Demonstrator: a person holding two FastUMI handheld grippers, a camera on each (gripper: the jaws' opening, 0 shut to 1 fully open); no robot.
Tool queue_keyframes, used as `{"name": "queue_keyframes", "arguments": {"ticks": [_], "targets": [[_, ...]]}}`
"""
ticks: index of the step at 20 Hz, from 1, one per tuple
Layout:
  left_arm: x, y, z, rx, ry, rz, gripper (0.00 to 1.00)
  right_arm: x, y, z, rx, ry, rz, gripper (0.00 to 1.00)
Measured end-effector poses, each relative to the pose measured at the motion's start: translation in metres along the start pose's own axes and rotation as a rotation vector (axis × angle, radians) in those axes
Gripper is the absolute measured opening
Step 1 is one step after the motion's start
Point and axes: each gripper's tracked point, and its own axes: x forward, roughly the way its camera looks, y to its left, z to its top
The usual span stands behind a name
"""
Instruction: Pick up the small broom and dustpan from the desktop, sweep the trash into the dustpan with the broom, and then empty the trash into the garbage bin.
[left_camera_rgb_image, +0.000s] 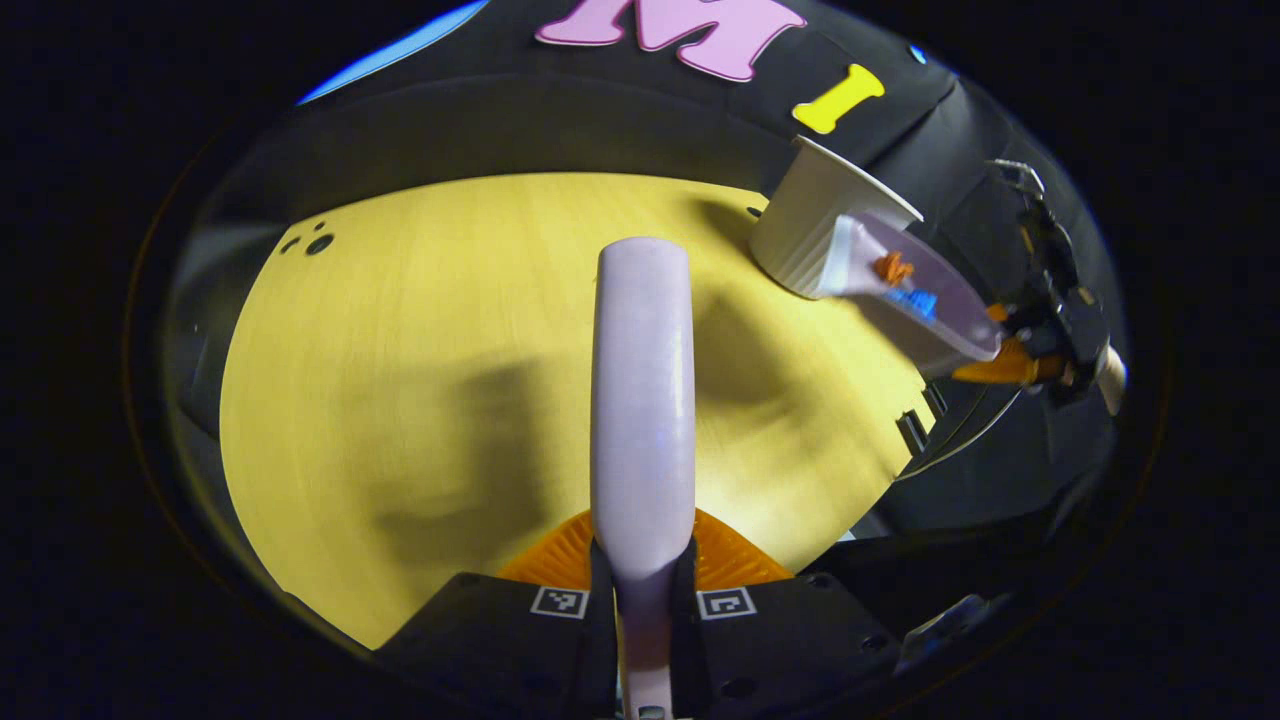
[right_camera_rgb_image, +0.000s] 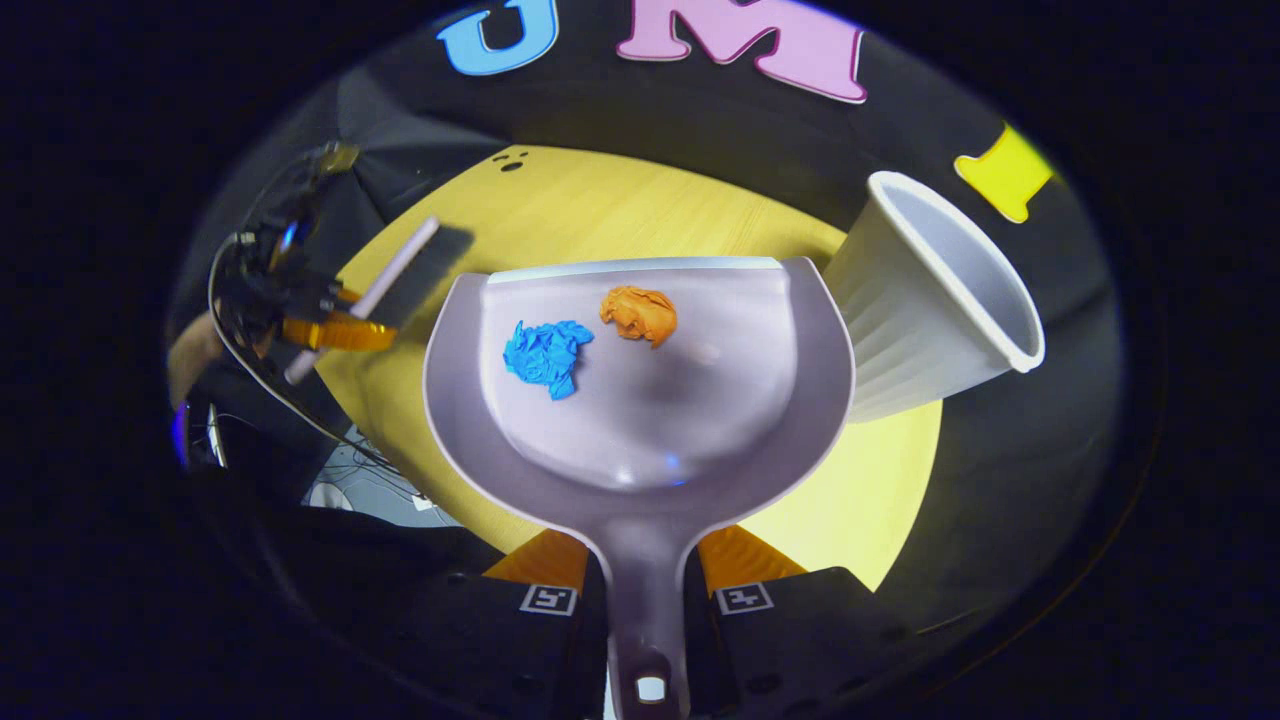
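My left gripper (left_camera_rgb_image: 642, 565) is shut on the pale lilac broom (left_camera_rgb_image: 642, 400), which points away over the yellow tabletop (left_camera_rgb_image: 400, 330). In the right gripper view that gripper (right_camera_rgb_image: 325, 328) holds the broom (right_camera_rgb_image: 405, 268) at the far left, above the table. My right gripper (right_camera_rgb_image: 645, 580) is shut on the handle of the lilac dustpan (right_camera_rgb_image: 640, 430). A blue crumpled scrap (right_camera_rgb_image: 545, 355) and an orange one (right_camera_rgb_image: 640, 312) lie in the pan. The white ribbed bin (right_camera_rgb_image: 930, 300) stands just right of the pan's front edge. In the left gripper view the dustpan (left_camera_rgb_image: 950, 320) hangs tilted beside the bin (left_camera_rgb_image: 815, 225).
The yellow table (right_camera_rgb_image: 600, 210) is round-edged with dark cloth beyond it. A few small dark holes (left_camera_rgb_image: 318, 242) mark its far side. Cables (right_camera_rgb_image: 350, 470) trail off the table's near left edge.
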Motion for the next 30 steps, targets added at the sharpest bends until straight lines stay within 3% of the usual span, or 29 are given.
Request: {"name": "queue_keyframes", "arguments": {"ticks": [2,6,9,12,13,16,21,24,26,27,30], "targets": [[-0.006,0.008,-0.029,-0.063,0.009,0.007,0.25,-0.001,-0.003,0.0,0.013,-0.018,-0.016,0.31],[-0.011,0.012,-0.071,-0.163,0.021,0.017,0.25,-0.01,-0.007,0.004,0.045,-0.047,-0.039,0.35],[-0.021,0.017,-0.086,-0.223,0.019,0.039,0.24,-0.007,-0.02,0.013,0.044,-0.075,-0.087,0.4],[-0.036,0.026,-0.093,-0.288,-0.004,0.078,0.24,-0.01,-0.036,0.016,0.043,-0.093,-0.132,0.35],[-0.041,0.031,-0.093,-0.308,-0.016,0.093,0.25,-0.015,-0.045,0.015,0.046,-0.091,-0.148,0.31],[-0.052,0.041,-0.095,-0.357,-0.038,0.127,0.26,-0.008,-0.096,0.027,0.064,-0.083,-0.207,0.36],[-0.067,0.061,-0.075,-0.366,-0.047,0.192,0.26,0.02,-0.173,0.039,0.11,-0.055,-0.272,0.31],[-0.073,0.062,-0.055,-0.385,-0.071,0.204,0.26,0.04,-0.204,0.029,0.136,0.002,-0.29,0.4],[-0.07,0.062,-0.045,-0.417,-0.08,0.203,0.26,0.048,-0.225,0.023,0.115,0.044,-0.328,0.4],[-0.068,0.061,-0.04,-0.431,-0.082,0.197,0.26,0.049,-0.235,0.021,0.083,0.065,-0.353,0.35],[-0.059,0.058,-0.032,-0.436,-0.066,0.197,0.26,0.046,-0.262,0.021,-0.109,0.123,-0.476,0.35]]}}
